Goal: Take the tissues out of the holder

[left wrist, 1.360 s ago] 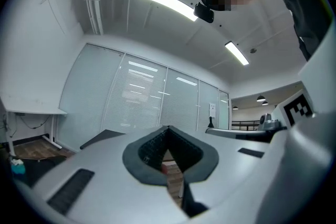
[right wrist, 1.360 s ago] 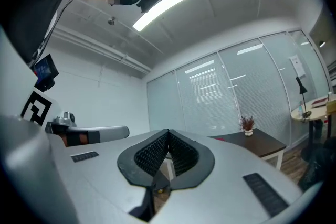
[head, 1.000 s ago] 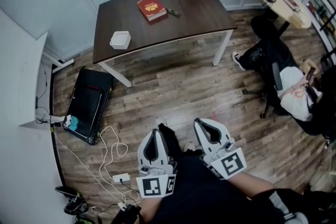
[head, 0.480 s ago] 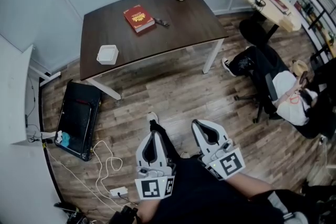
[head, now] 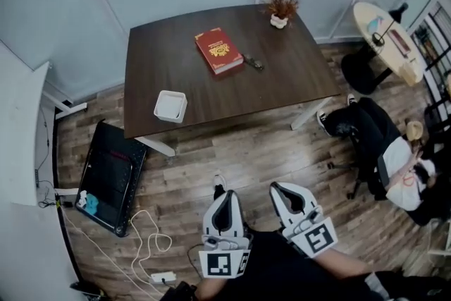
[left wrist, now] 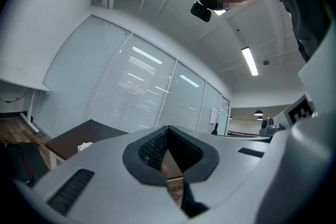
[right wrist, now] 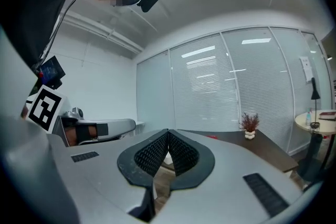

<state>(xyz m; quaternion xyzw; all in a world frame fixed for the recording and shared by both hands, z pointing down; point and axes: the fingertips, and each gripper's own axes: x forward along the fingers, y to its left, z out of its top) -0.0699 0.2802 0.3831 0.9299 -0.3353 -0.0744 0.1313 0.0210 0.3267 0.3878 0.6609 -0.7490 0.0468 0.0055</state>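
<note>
The white tissue holder [head: 170,106] sits near the front left edge of the dark table [head: 282,81] in the head view; whether tissues lie in it is too small to tell. In the left gripper view it is a small white shape [left wrist: 85,146] on the table's corner. Both grippers hang low in front of my body, well short of the table, over the wooden floor. My left gripper [head: 224,195] [left wrist: 168,128] has its jaws meeting at the tips with nothing between. My right gripper [head: 282,188] [right wrist: 168,132] is likewise shut and empty.
A red book [head: 219,50], a small dark object [head: 254,63] and a potted plant [head: 281,9] stand on the table. A black flat device [head: 110,176] and white cables [head: 151,243] lie on the floor at left. A seated person [head: 394,158] and a round table [head: 391,39] are at right.
The table and tissue holder have come closer and shifted right in the head view. Both grippers stay shut and side by side in front of my body.
</note>
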